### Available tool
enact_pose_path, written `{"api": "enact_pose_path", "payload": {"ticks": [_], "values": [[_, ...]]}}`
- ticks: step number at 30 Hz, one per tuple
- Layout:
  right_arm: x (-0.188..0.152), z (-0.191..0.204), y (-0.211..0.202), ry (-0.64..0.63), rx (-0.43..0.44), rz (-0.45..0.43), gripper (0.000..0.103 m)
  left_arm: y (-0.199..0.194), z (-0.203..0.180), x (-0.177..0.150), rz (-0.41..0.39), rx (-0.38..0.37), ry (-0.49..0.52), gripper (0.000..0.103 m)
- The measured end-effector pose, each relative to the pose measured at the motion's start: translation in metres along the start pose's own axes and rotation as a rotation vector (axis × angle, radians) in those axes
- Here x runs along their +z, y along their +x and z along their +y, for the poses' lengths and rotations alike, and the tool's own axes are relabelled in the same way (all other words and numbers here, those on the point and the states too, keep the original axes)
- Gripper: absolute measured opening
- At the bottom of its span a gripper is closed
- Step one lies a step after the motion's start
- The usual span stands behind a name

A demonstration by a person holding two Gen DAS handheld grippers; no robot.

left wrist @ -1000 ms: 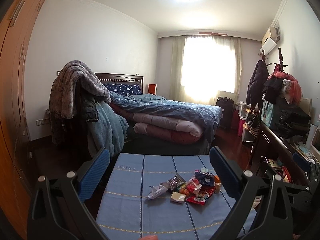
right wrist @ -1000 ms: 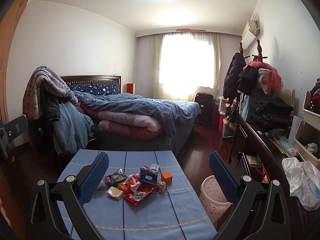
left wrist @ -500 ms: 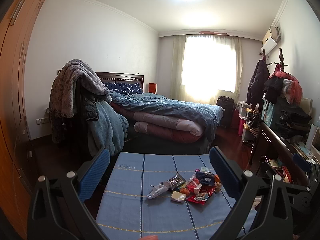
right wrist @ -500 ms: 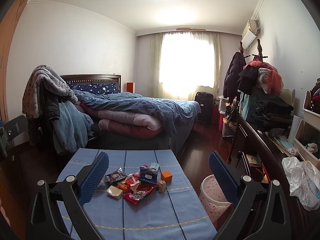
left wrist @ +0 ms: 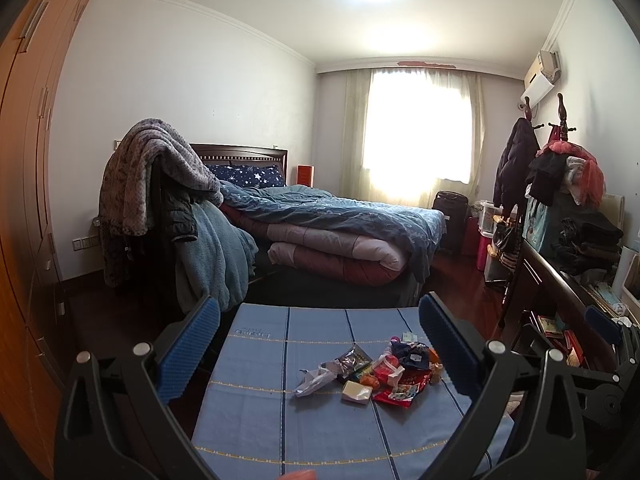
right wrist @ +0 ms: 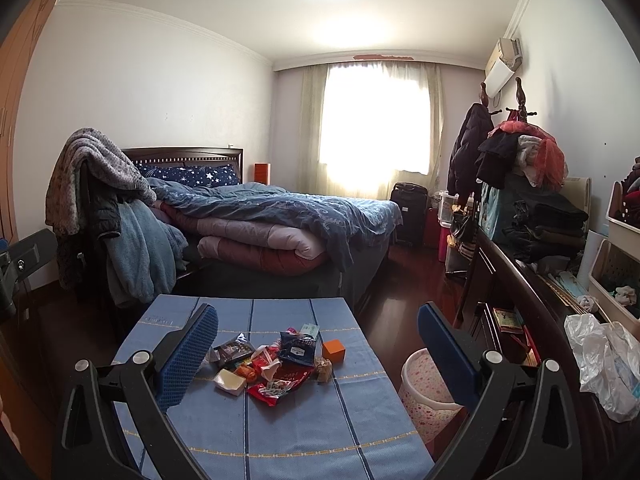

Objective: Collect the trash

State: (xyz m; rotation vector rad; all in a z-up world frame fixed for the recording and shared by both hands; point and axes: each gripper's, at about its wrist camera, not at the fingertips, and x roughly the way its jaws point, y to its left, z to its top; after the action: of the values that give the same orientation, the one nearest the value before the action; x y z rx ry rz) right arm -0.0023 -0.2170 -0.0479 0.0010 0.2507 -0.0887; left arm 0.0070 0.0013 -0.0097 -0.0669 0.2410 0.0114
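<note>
Both your grippers hang wide open and empty above the near end of the blue-clothed table (right wrist: 280,432). The trash pile (right wrist: 276,360) sits mid-table: at twelve o'clock from your right gripper (right wrist: 318,354), nearer one o'clock from your left gripper (left wrist: 320,344). The pink bin (right wrist: 428,396) stands off the table's edge at three o'clock, so lead with the right.
</note>
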Motion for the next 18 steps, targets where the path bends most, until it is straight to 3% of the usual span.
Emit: {"api": "enact_pose_path", "payload": {"ticks": [18], "values": [[-0.0062, 0.0007, 0.0038, -0.002, 0.002, 0.009, 0.099, 0.0008, 0.0001, -0.0016, 0.004, 0.0, 0.001, 0.1]]}}
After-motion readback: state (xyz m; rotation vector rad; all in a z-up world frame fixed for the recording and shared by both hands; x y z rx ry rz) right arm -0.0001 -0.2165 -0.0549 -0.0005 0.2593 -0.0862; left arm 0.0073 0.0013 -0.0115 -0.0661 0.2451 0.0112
